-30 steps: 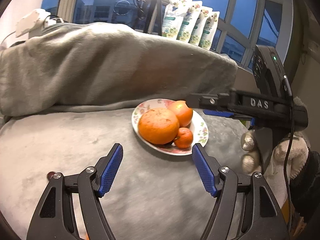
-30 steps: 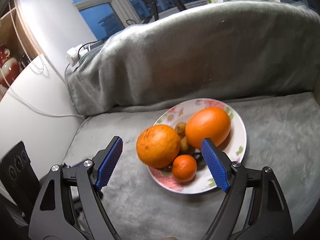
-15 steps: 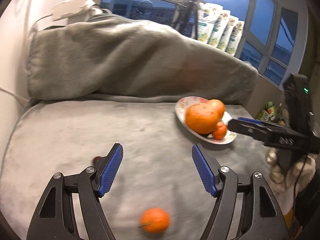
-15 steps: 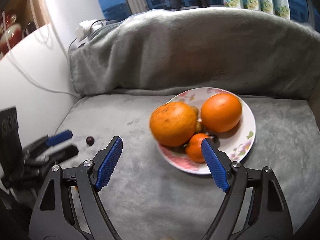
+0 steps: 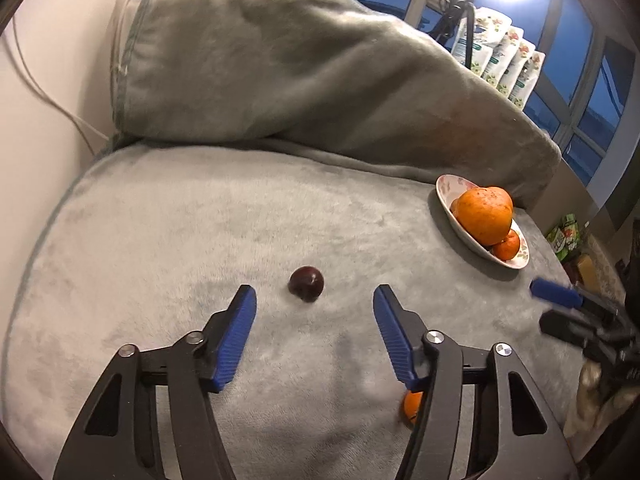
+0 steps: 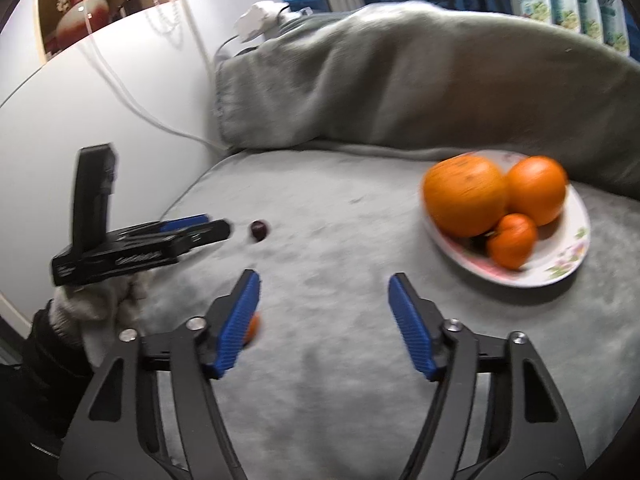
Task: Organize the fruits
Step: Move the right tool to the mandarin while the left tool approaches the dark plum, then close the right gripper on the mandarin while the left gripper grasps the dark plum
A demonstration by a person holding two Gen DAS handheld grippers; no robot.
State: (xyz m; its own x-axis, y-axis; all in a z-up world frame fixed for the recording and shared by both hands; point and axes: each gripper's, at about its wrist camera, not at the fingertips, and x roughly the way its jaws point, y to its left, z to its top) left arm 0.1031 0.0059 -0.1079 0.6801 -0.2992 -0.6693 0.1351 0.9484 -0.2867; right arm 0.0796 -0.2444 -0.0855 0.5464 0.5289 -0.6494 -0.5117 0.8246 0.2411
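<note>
A small dark plum point(image 5: 306, 283) lies on the grey blanket, just ahead of my open left gripper point(image 5: 315, 328); it also shows in the right wrist view point(image 6: 259, 229). A floral plate point(image 6: 568, 264) holds two big oranges point(image 6: 464, 196) and a small mandarin point(image 6: 512, 246); the plate point(image 5: 444, 188) sits far right in the left wrist view. A loose mandarin point(image 5: 412, 406) lies half hidden behind my left gripper's right finger; in the right wrist view it point(image 6: 253, 328) peeks from behind the left finger. My right gripper point(image 6: 324, 312) is open and empty.
A grey blanket point(image 5: 200, 240) covers the seat and a bulky backrest point(image 5: 300, 80). A white wall with cables point(image 5: 40, 92) stands at the left. Pouches point(image 5: 508, 64) line the window sill. The left gripper body point(image 6: 140, 244) shows in the right wrist view.
My left gripper swung left from the plate to the plum, which now lies between its fingers' line. My right gripper drew back and left from the plate. The loose mandarin came into view.
</note>
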